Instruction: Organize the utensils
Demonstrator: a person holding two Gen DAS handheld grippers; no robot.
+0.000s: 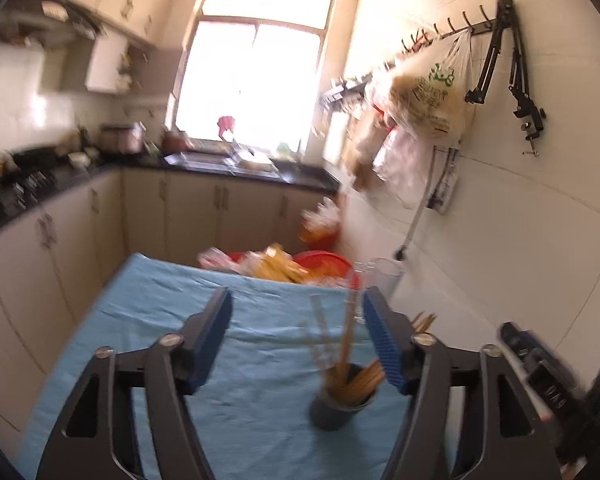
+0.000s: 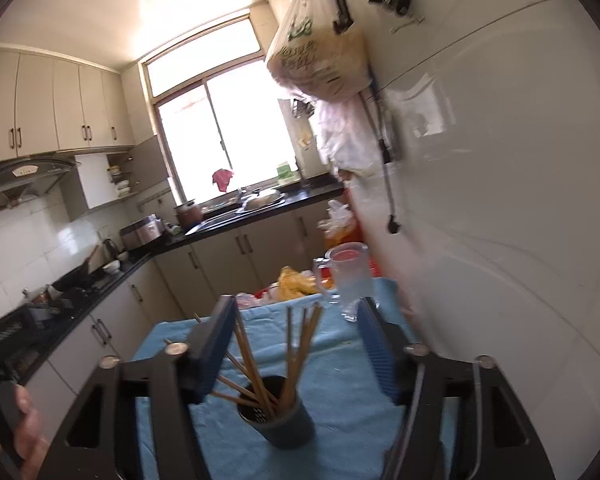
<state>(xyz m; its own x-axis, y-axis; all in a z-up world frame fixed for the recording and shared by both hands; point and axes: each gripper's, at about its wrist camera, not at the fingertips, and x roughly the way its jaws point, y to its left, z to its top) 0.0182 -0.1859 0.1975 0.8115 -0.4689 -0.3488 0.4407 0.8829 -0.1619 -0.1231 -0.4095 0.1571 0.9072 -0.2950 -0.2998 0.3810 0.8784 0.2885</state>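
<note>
Nearest the lens in both views are your own fingers. Left gripper [image 1: 298,340]: jaws wide, nothing between the pads. Right gripper [image 2: 296,344]: same, wide and empty, with the chopstick tops showing in the gap but not pinched.

Table [image 1: 140,320]: blue cloth, bare on its near and left parts. Expect the cloth to slide or bunch if you drag anything across it.

Pitcher [image 2: 350,276]: clear plastic, at the far right corner by the wall, well apart from the cup. Beyond the far edge there's red and yellow clutter, too blurred to name.

Cup [image 2: 278,416]: dark, round, upright on the cloth, right of centre and close in front of both grippers. Likely light and top-heavy with sticks leaning out, so a side knock could tip it.

Chopsticks [image 2: 296,352]: wooden, bundled in the cup, fanned out at different angles, a few leaning low to the left. Left view is motion-blurred, so count is unclear. My read: stiff, very light, smooth, so they'll pivot or slip in a loose pinch. Take one at a time on the upper shaft, above the rim, pads square across it, and lift straight up along its lean.
</note>
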